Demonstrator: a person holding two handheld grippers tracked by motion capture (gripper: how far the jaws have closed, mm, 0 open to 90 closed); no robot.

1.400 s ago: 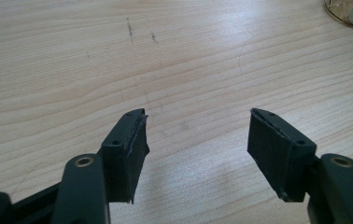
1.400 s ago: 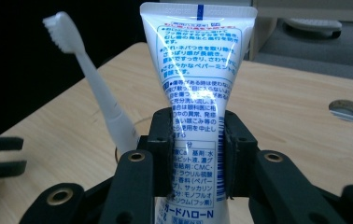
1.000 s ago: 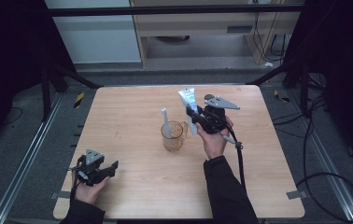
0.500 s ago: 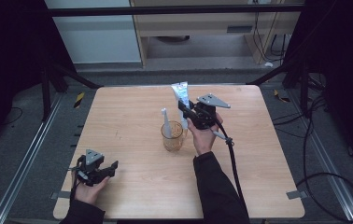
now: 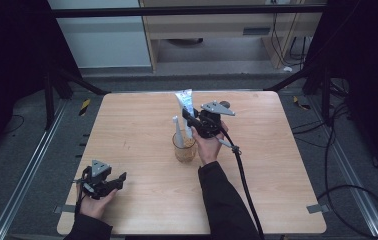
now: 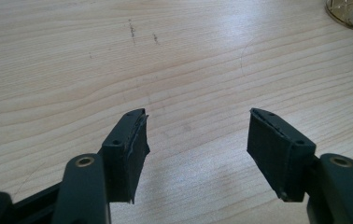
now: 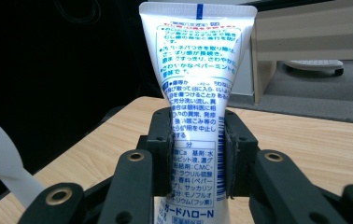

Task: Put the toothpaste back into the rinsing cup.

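Observation:
A white toothpaste tube (image 5: 184, 102) with blue print stands upright, crimped end up, and my right gripper (image 5: 191, 121) is shut on its lower half. In the right gripper view both pads press the tube (image 7: 197, 70) from either side, at my right gripper (image 7: 197, 144). The tube hangs just above and behind a clear glass cup (image 5: 184, 148) at mid-table, which holds a white toothbrush (image 5: 177, 127). A white toothbrush end (image 7: 2, 163) shows low at the left. My left gripper (image 5: 121, 179) rests near the front left corner, jaws wide apart and nothing between them (image 6: 198, 135).
The wooden table (image 5: 127, 125) is bare around the cup, whose base (image 6: 352, 11) shows at the far right of the left gripper view. A black cable (image 5: 242, 170) trails from the right gripper across the table's right half. Dark frame legs and floor cables surround the table.
My right gripper has carried the tube leftward and a little lower, closer over the cup. The left gripper has stayed where it was.

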